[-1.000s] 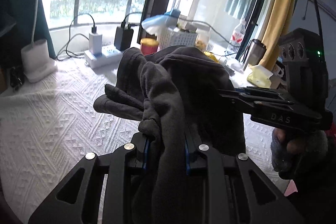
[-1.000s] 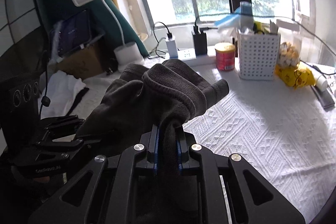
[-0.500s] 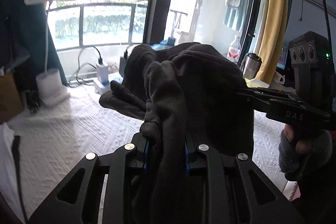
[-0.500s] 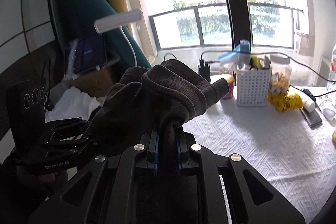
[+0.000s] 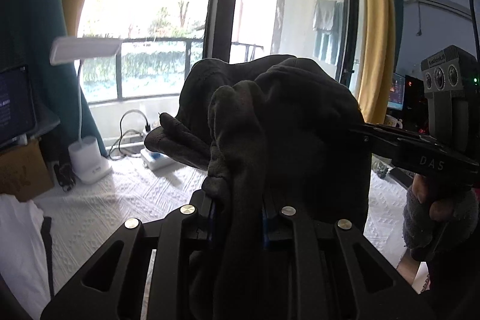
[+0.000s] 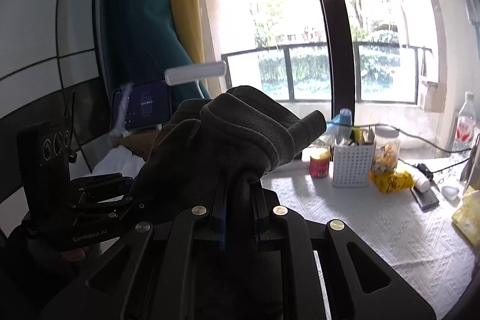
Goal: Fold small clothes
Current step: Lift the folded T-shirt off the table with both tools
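Note:
A dark grey glove-like garment [image 5: 285,116] hangs bunched in the air between both grippers, above the table's white textured cloth [image 5: 126,197]. In the left wrist view my left gripper [image 5: 237,218] is shut on a thick fold of it. My right gripper [image 5: 364,137] comes in from the right and bites the fabric's far edge, held by a gloved hand [image 5: 435,215]. In the right wrist view my right gripper [image 6: 240,200] is shut on the garment's [image 6: 234,137] ribbed cuff. The left gripper [image 6: 130,194] clamps its left side. A finger of the garment sticks out to the right.
A white desk lamp [image 5: 87,158] and power strip [image 5: 156,161] stand by the window. A white basket [image 6: 352,167], red can [image 6: 319,162], jar [image 6: 385,152], yellow bag [image 6: 390,180] and bottle [image 6: 463,122] line the table's back right. White fabric [image 5: 18,236] lies at the left.
Both grippers have risen together with the garment still clamped. The table and its objects have sunk lower in both views, and more window and curtain show.

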{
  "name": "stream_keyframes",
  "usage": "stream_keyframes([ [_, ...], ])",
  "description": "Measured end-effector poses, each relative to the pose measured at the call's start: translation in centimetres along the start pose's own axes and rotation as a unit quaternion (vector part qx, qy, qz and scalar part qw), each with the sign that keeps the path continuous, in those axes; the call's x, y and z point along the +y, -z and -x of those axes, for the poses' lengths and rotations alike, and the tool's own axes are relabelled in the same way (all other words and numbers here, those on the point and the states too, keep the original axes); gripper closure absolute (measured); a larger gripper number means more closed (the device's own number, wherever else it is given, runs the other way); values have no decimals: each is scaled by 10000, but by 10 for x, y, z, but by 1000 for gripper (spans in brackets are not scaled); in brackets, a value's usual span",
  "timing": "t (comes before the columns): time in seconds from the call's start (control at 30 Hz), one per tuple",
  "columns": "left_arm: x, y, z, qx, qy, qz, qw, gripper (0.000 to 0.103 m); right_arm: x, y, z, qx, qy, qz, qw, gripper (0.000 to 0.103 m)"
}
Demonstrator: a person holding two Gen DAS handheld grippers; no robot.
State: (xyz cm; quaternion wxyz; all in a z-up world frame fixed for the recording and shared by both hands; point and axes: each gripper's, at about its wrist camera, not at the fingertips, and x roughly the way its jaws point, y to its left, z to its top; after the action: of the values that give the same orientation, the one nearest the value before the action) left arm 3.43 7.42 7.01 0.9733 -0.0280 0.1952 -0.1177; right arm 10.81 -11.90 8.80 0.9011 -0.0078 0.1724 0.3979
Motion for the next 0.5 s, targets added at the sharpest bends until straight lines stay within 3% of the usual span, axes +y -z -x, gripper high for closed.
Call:
stream_keyframes([
  [0.5, -3, -34, 42, -726, -7, -464, 9963, 83, 38, -40, 43, -732, 17, 511, 9960, 89],
])
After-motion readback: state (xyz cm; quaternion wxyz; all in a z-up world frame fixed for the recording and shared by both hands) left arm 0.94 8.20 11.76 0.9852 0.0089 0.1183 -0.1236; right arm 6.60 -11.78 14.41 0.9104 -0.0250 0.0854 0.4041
